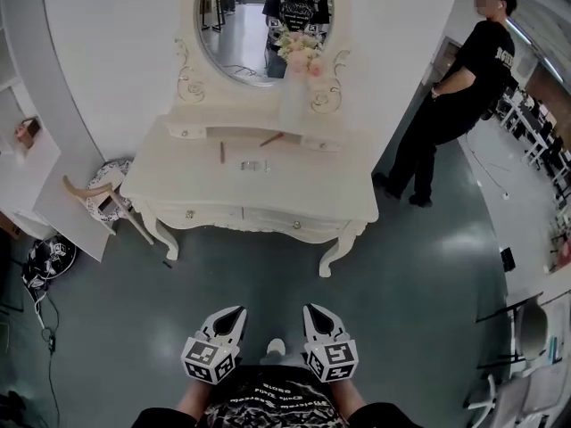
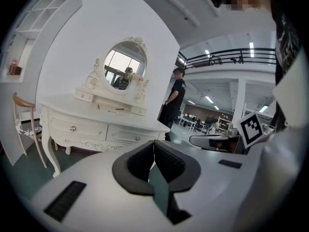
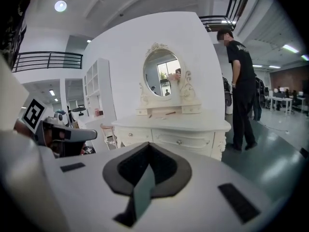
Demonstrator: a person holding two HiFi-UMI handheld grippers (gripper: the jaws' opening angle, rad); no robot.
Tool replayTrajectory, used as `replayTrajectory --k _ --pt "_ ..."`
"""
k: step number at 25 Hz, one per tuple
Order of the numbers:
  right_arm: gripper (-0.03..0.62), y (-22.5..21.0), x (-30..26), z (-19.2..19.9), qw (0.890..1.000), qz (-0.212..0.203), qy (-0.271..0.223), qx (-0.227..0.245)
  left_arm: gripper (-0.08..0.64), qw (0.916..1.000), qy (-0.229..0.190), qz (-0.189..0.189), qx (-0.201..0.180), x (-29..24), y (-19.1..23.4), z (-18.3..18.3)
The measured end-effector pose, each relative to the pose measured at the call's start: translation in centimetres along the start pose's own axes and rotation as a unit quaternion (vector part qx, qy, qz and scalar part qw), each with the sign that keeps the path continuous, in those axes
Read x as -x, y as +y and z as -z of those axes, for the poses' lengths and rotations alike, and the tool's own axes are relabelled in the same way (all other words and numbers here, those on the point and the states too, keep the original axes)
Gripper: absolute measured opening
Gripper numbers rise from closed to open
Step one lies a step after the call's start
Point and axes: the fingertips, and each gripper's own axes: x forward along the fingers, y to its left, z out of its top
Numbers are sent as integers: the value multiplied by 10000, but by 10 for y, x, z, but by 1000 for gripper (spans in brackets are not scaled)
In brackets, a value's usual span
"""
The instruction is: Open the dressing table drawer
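Task not begun. Dressing table (image 1: 178, 181) drawers (image 1: 290, 222) closed. Left gripper (image 1: 235, 314), right gripper (image 1: 313, 312): jaws together, empty, well apart from table. Approach, knob grasp, pull outstanding.

No text legible; shirt print (image 1: 268, 398) too blurred to read.

Dressing table (image 1: 196, 175) ahead w/ mirror (image 1: 254, 25) at its back, flowers (image 1: 302, 50) before mirror, drawers (image 1: 277, 221) in front, chair (image 1: 94, 194) to its left, person (image 1: 455, 96) standing at right.

both the left gripper (image 1: 234, 315) and right gripper (image 1: 312, 314) are closed, empty, held side by side.
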Motion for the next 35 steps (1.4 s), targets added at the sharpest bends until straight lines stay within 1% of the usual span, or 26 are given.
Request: replayTrajectory --k 6,9,12,21,27,35 --pt "9 -54 -19 -16 10000 -26 10 -2 17 10000 -45 -18 74 -58 -7 -18" --pt "9 -73 -23 -18 10000 -55 20 -45 17 9998 -79 -65 167 -76 -11 -23" --pt "9 -87 -26 -19 9999 -85 11 -101 17 9998 -110 -128 140 -88 -14 -28" --pt "9 -98 -35 -19 9995 -280 22 -176 17 9993 36 -333 141 -97 -19 -23" --pt "9 -106 -39 -20 9995 -189 11 -243 16 9996 66 -251 -63 -109 -22 -30" --pt "9 -111 -57 -20 9996 -59 124 -257 16 9997 119 -183 -55 -124 -6 -35"
